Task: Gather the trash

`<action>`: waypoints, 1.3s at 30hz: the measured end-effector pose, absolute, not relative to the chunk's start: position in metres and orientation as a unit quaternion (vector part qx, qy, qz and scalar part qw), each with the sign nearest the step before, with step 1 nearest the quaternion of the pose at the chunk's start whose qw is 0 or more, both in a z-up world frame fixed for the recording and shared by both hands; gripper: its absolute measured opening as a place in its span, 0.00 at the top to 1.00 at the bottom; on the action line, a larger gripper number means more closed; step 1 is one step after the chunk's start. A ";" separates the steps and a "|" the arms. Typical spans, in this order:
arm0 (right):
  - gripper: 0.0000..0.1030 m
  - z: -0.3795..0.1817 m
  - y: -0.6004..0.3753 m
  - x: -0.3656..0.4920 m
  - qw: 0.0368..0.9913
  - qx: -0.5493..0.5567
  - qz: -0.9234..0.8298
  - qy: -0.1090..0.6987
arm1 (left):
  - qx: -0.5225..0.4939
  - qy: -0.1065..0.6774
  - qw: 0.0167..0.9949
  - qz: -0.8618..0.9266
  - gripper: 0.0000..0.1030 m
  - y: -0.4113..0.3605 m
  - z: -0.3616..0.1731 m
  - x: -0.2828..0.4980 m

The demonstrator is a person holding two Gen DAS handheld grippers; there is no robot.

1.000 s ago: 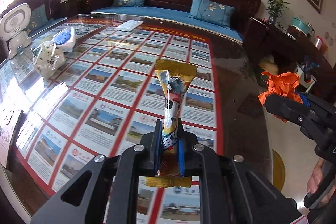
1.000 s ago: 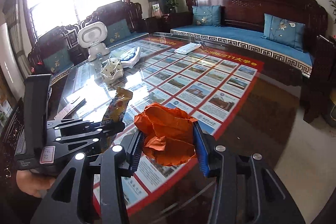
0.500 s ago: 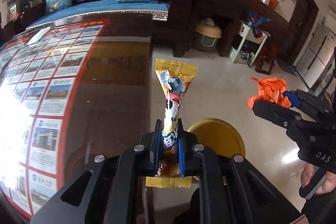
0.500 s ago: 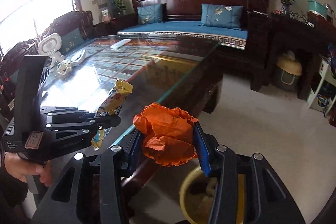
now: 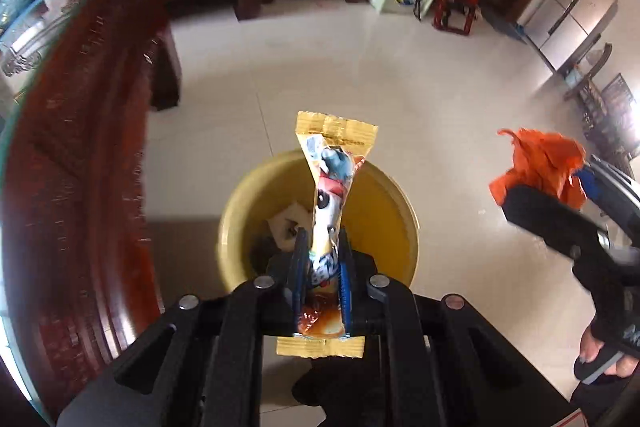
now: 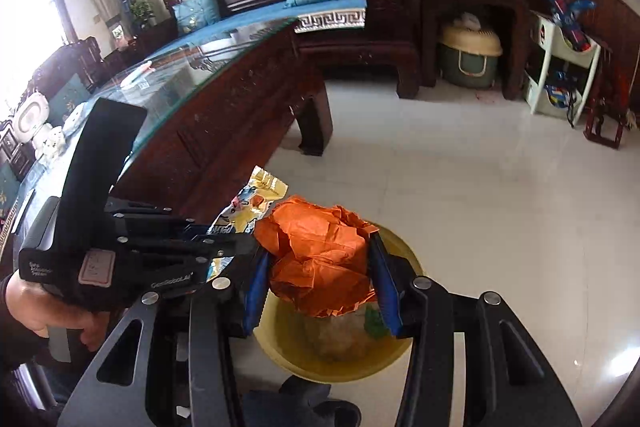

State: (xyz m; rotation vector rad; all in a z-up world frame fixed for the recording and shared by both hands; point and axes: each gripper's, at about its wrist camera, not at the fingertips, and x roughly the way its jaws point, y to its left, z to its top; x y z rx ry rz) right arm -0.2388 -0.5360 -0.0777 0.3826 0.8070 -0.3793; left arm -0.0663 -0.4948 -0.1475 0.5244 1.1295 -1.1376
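My left claw point(image 5: 322, 259) is clamped on the snack wrapper point(image 5: 332, 183), above the yellow bin point(image 5: 392, 211). My right claw point(image 6: 318, 283) grips crumpled orange paper point(image 6: 320, 255) over the bin.

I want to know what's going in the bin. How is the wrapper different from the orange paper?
The wrapper is long, flat and printed with a cartoon; the orange paper is plain and crumpled into a ball. The left tool pinches the wrapper narrowly; the right tool spreads wide around the paper. Both are held above the yellow bin.
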 end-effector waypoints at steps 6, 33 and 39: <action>0.56 -0.105 -0.555 -0.244 0.870 0.201 -0.190 0.407 | 0.258 0.504 0.655 -0.500 0.43 -0.515 -0.169 -0.073; 0.35 -0.162 -0.549 -0.204 0.838 0.183 -0.159 0.489 | 0.252 0.506 0.685 -0.459 0.44 -0.496 -0.168 -0.032; 0.35 -0.156 -0.548 -0.207 0.838 0.180 -0.167 0.488 | 0.250 0.503 0.688 -0.460 0.43 -0.491 -0.163 -0.034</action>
